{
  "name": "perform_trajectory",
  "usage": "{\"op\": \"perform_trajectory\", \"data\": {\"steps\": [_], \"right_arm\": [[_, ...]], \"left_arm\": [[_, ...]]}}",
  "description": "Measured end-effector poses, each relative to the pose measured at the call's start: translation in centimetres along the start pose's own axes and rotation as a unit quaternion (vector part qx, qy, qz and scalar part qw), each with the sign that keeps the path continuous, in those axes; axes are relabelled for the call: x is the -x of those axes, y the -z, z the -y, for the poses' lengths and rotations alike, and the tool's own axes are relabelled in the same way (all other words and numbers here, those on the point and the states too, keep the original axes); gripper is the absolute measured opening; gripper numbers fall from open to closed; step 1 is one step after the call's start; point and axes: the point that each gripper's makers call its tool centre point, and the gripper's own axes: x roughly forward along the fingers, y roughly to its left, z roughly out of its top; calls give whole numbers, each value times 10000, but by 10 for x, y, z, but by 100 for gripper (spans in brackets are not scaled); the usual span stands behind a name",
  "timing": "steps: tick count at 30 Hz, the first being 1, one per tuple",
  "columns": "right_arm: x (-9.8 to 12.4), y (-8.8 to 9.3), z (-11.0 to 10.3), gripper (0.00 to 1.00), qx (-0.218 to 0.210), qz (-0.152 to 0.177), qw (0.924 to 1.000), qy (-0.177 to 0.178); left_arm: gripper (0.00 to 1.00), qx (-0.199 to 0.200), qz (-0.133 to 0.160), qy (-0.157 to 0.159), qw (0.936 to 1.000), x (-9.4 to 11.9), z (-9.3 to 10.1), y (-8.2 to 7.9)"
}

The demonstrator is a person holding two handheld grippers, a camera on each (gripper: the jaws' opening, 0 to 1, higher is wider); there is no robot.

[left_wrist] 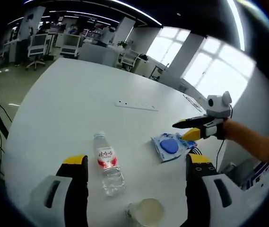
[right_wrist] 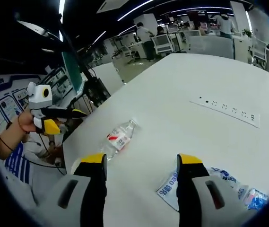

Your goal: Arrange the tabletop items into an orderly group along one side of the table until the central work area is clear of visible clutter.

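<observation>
two open left gripper [left_wrist: 136, 168] jaws flank the lying bottle [left_wrist: 108, 164].

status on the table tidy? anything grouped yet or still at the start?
Looks near the start. Done: nothing visibly grouped; the water bottle lies on its side mid-table, the blue packet lies apart from it, and a cup sits near the edge. In hand: nothing; left tongs and right tongs are both open and empty, the right ones above the packet. Left: all three still need moving to one side.
</observation>
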Motion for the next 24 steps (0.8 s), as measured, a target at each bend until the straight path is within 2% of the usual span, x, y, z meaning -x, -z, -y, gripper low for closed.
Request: {"op": "perform_trajectory", "data": {"steps": [11, 13, 14, 17, 22, 24], "right_arm": [[-47, -12, -23, 57, -203, -130, 9983, -521], [-56, -16, -25, 56, -257, -65, 9978, -605], [-60, -20, -25, 55, -266, 42, 9977, -628], [-75, -26, -25, 55, -560, 77, 9952, -804], [-98, -26, -20, 54, -660, -62, 9939, -884], [-107, -28, -19, 54, -862, -67, 9912, -998]], "left_arm": [[87, 221, 127, 58, 9997, 12, -14, 9], [87, 239, 157, 51, 9996, 14, -18, 9], [87, 260, 181, 56, 9995, 15, -19, 9], [87, 333, 231, 56, 9992, 18, -26, 11], [87, 408, 266, 57, 9988, 20, -36, 14], [87, 416, 267, 74, 9988, 19, -37, 15]]}}
